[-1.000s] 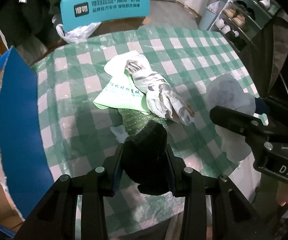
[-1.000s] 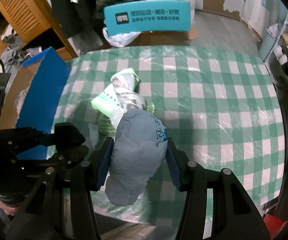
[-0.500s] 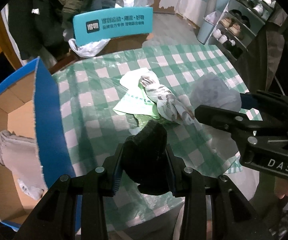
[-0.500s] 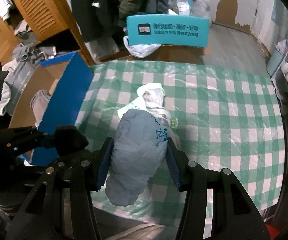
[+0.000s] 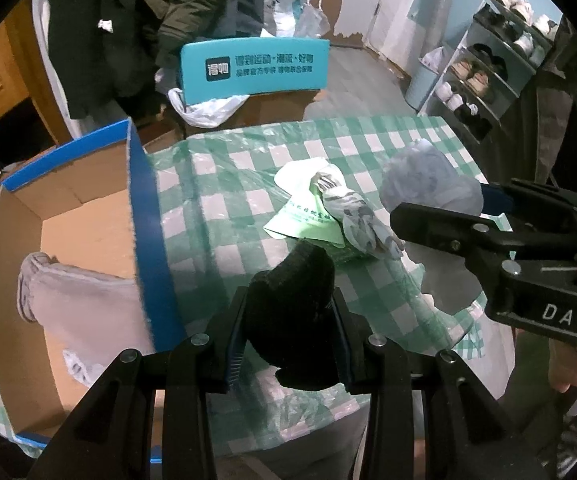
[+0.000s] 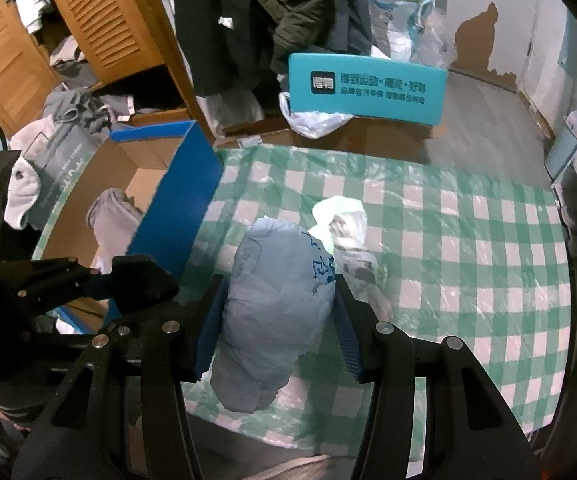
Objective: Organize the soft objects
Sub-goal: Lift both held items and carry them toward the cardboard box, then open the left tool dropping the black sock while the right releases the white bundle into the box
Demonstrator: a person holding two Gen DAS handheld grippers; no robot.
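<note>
The black soft bundle [image 5: 292, 312] sits clamped between the fingers of my left gripper [image 5: 290, 320], held up off the green checked tablecloth [image 5: 224, 208], with its rounded top poking out past the fingertips. In my right gripper [image 6: 276, 312] I have the grey-blue plastic bag [image 6: 276, 300] squeezed between both pads, its crumpled lower end hanging down below the fingers over the near edge of the table. Beyond the two loads, still lying on the cloth, are a pale green bag [image 5: 308, 216] with printed lettering and a grey-and-white patterned bag [image 5: 358, 220] draped across it, the two touching. To my left stands the open cardboard box with blue outer walls [image 5: 148, 240], hard against the table's side; a light grey garment [image 5: 76, 300] lies on its floor. Across the table is a teal chair back with white lettering [image 5: 254, 70], with a white plastic bag [image 5: 206, 110] on the seat under it, dark coats hanging behind, and a shoe rack [image 5: 500, 60] off to the right.
</note>
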